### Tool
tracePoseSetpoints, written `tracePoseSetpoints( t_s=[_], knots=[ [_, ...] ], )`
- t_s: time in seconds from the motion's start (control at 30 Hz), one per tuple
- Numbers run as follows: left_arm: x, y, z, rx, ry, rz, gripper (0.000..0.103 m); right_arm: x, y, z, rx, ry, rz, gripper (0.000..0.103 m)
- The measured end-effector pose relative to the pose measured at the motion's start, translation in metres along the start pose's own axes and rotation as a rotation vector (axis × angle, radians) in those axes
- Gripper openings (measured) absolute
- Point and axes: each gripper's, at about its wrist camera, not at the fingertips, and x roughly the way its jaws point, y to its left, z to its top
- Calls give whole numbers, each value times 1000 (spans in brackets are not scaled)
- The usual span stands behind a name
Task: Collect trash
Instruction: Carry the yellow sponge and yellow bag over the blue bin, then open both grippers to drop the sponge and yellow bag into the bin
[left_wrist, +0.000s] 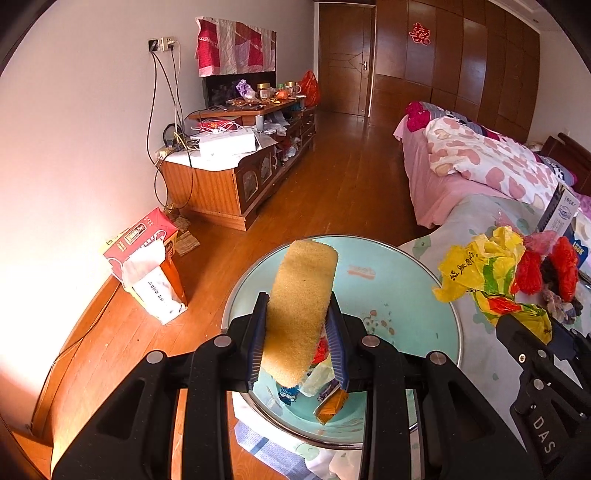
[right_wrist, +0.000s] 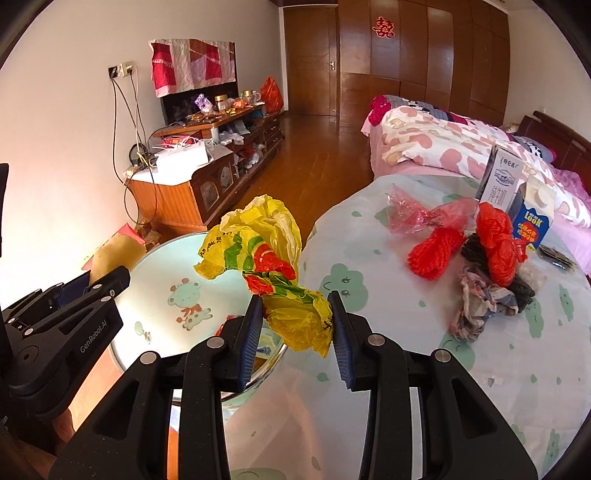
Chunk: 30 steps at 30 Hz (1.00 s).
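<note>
The left gripper (left_wrist: 299, 332) clamps a coarse, oblong yellow sponge (left_wrist: 301, 310) above the smooth enamel basin (left_wrist: 406, 280). The right gripper (right_wrist: 295, 325) pinches a crumpled, thin yellow plastic bag (right_wrist: 266, 266) — held beside the basin's rim.

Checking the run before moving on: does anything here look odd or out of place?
Yes. The tissue box lies tipped on the floor by the wall, tissues spilling out. Otherwise the sponge and yellow bag are simply held over the basin.
</note>
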Motion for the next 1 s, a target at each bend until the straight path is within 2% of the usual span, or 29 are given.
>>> tracePoseSetpoints(
  t_s=[0.53, 0.7, 0.77, 0.87, 0.93, 1.0],
  knots=[
    [24, 7, -5, -2, 58, 11, 33, 50, 18, 1, -15, 105, 56, 38],
    [23, 8, -5, 0, 57, 18, 35, 49, 17, 0, -11, 94, 62, 44],
    [21, 7, -5, 3, 52, 23, 38, 46, 13, 1, 1, 83, 48, 44],
    [18, 6, -5, 10, 42, 30, 51, 37, 4, 2, 33, 61, 34, 46],
    [16, 4, -4, 14, 33, 34, 58, 32, -3, 4, 41, 46, 24, 50],
    [12, 2, -4, 16, 23, 40, 64, 23, -10, 3, 47, 18, -1, 59]
  ],
)
